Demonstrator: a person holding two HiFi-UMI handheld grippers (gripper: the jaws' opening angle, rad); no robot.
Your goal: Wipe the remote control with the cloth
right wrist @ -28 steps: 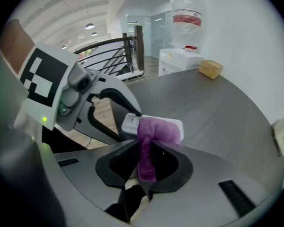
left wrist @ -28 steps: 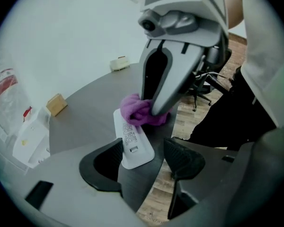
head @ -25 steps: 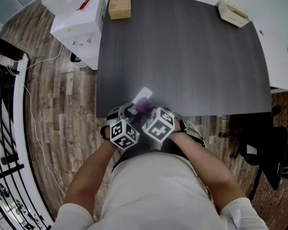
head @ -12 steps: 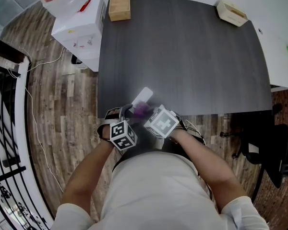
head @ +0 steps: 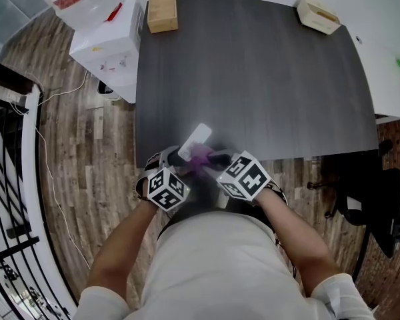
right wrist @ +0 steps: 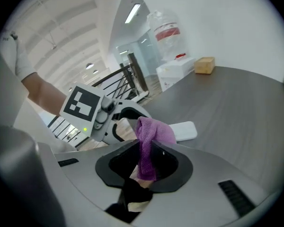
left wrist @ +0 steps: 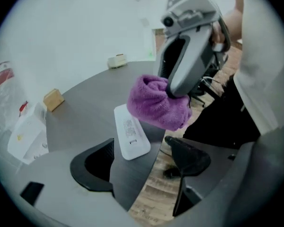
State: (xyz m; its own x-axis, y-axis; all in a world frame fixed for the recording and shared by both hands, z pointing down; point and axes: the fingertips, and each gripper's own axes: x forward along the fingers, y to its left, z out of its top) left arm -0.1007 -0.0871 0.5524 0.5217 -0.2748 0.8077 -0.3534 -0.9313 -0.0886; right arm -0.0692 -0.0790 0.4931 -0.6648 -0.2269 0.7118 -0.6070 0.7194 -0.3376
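Off the table's 9 o'clock side stands a white boxy plastic cabinet point(head: 107, 42), and at the 11 o'clock corner of the dark grey wood-grain table point(head: 267, 79) sits a small light wooden box point(head: 163, 10). Our left gripper point(left wrist: 141, 145) is at the table's 7 o'clock edge. Its jaws have just been opening and now stand wide, pinching nothing. The slim white plastic remote control point(head: 195, 141) lies flat on the table by that edge. Its near end is just ahead of the gap between those jaws, untouched, and its far end points to 1 o'clock. The bunched purple terry cloth point(head: 201, 155) hangs over the remote's 5 o'clock end; we cannot tell whether the two touch. Our right gripper point(right wrist: 146, 148), coming in from the remote's 4 o'clock, is clamped on the cloth, with a fold drooping between its jaws. A pale shallow holder point(head: 318, 15) sits at the table's 1 o'clock corner, and a black office chair point(head: 380, 205) stands at 4 o'clock.
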